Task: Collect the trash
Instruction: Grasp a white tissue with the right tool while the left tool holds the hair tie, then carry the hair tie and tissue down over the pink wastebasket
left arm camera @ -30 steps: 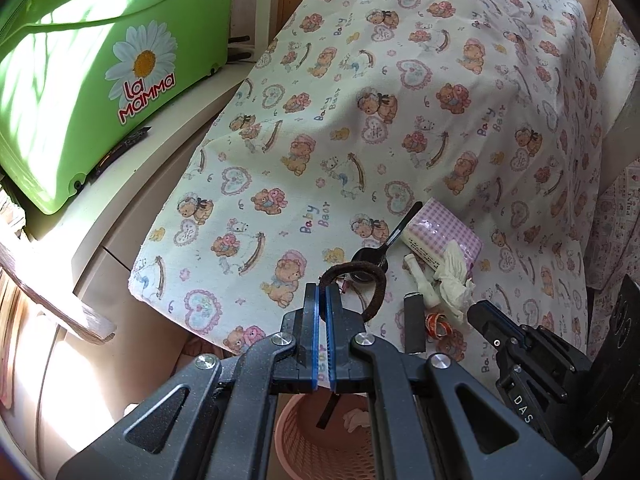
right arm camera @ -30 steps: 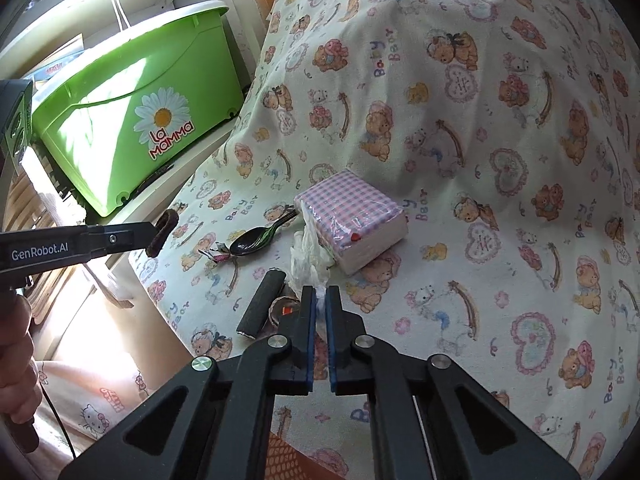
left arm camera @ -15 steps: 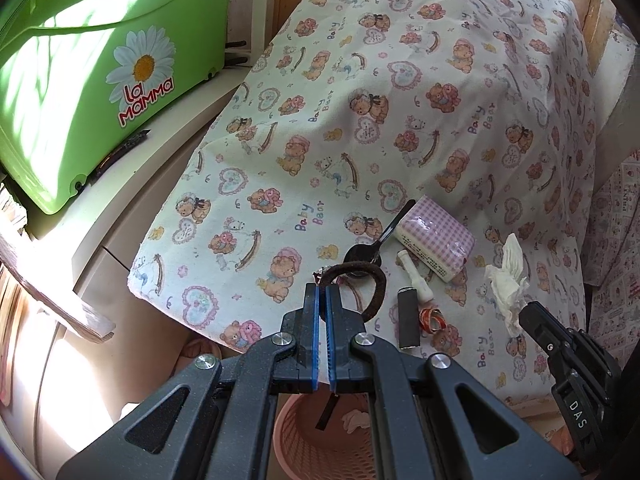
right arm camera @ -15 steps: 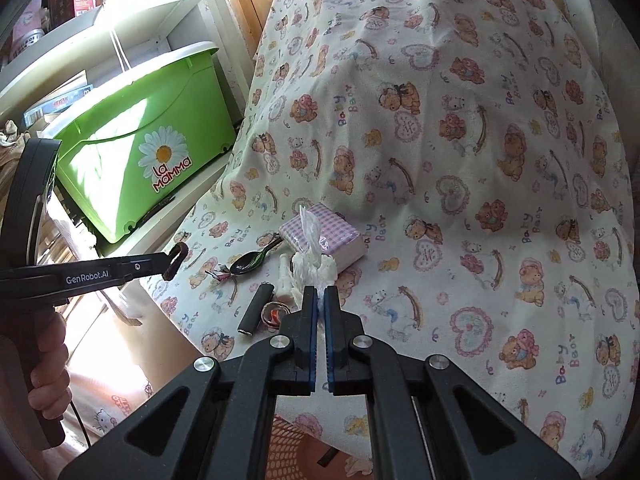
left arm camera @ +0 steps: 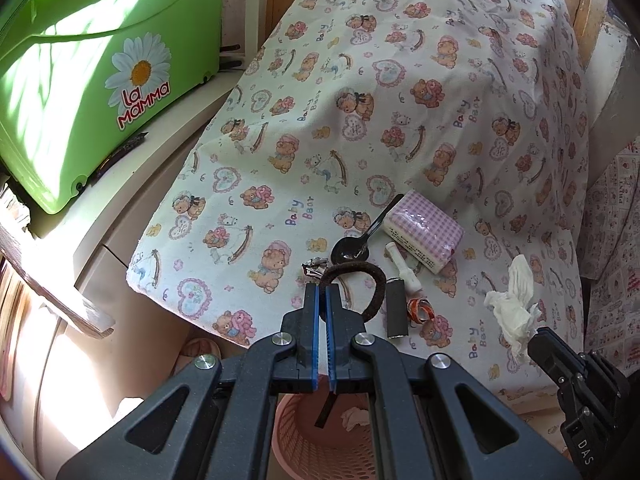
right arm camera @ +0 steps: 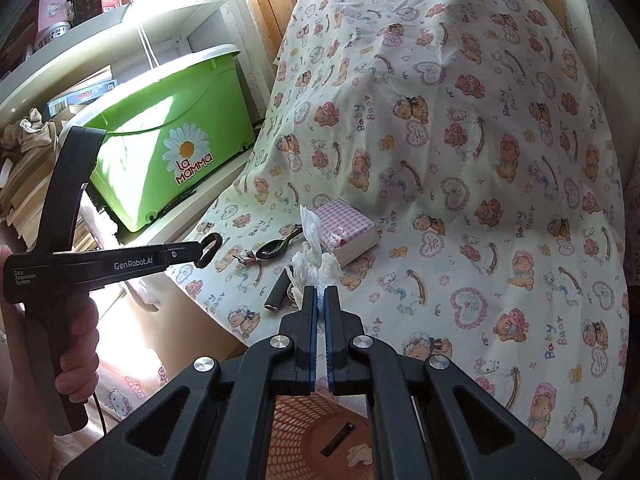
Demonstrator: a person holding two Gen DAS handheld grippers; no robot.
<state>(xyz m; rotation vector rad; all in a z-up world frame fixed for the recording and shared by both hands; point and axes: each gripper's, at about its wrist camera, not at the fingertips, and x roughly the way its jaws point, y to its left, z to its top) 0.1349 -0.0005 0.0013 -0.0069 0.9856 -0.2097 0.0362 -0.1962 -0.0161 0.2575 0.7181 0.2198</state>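
My left gripper (left arm camera: 322, 294) is shut on a dark brown hair tie (left arm camera: 376, 284), held over the front edge of the teddy-bear cloth (left arm camera: 400, 120). It also shows in the right wrist view (right arm camera: 209, 249). My right gripper (right arm camera: 320, 292) is shut on a crumpled white tissue (right arm camera: 314, 256), lifted off the cloth; the tissue also shows in the left wrist view (left arm camera: 514, 308). A pink mesh basket (left arm camera: 296, 440) stands on the floor below both grippers, with a dark strip (right arm camera: 338, 438) and a white scrap (right arm camera: 360, 454) inside.
On the cloth lie a pink checked tissue pack (left arm camera: 424, 234), a black spoon (left arm camera: 362, 240), a white tube (left arm camera: 402, 268), a black cylinder (left arm camera: 396, 314), a red ring (left arm camera: 420, 310) and a small metal clip (left arm camera: 314, 268). A green La Mamma bin (left arm camera: 80, 92) stands left.
My right gripper has lifted the tissue off the cloth and pulled back toward the front edge, above the basket. My left gripper has stayed nearly in place with the hair tie.
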